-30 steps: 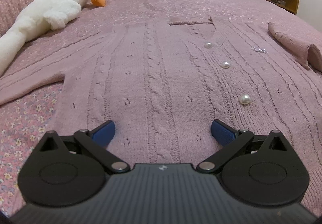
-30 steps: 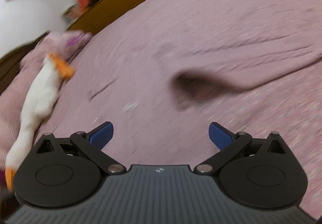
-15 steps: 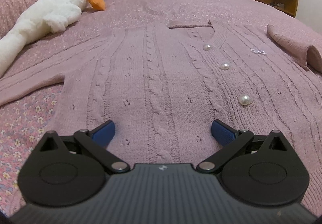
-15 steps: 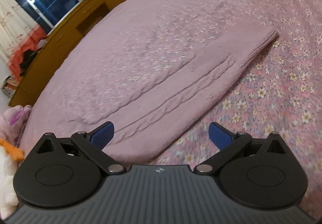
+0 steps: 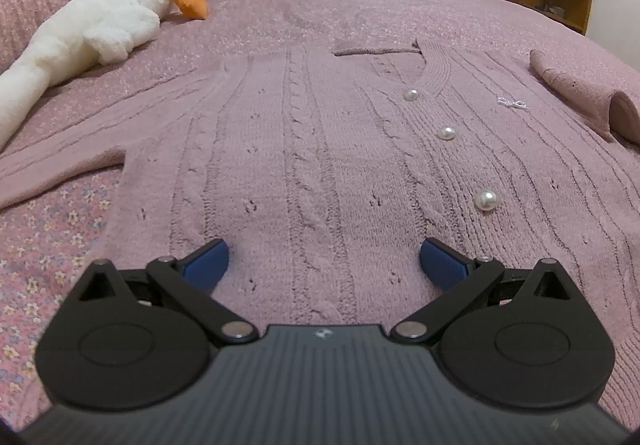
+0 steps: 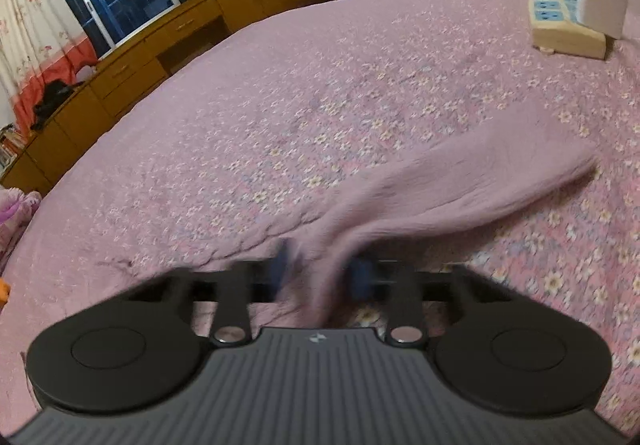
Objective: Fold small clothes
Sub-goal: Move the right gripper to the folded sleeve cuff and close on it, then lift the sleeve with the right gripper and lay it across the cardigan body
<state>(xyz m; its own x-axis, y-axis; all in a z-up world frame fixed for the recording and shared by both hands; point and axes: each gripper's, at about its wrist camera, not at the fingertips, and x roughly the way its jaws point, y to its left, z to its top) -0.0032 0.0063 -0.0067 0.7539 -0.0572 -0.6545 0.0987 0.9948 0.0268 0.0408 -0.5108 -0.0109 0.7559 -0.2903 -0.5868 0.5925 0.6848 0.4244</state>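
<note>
I see the pink cable-knit cardigan (image 5: 320,149) lying flat, pearl-buttoned; my left gripper (image 5: 324,257) gapes wide above it, my right gripper (image 6: 320,269) pinches its sleeve (image 6: 460,189).

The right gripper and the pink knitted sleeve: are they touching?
Touching. The right wrist view shows the right gripper with both blue fingers closed on the pink knitted sleeve.

Right gripper (image 6: 320,269): motion-blurred; grip on sleeve (image 6: 460,181) unclear.
Stuffed goose (image 5: 92,29): cropped at 9 o'clock.
Power strip (image 6: 568,29): markings unreadable.
</note>
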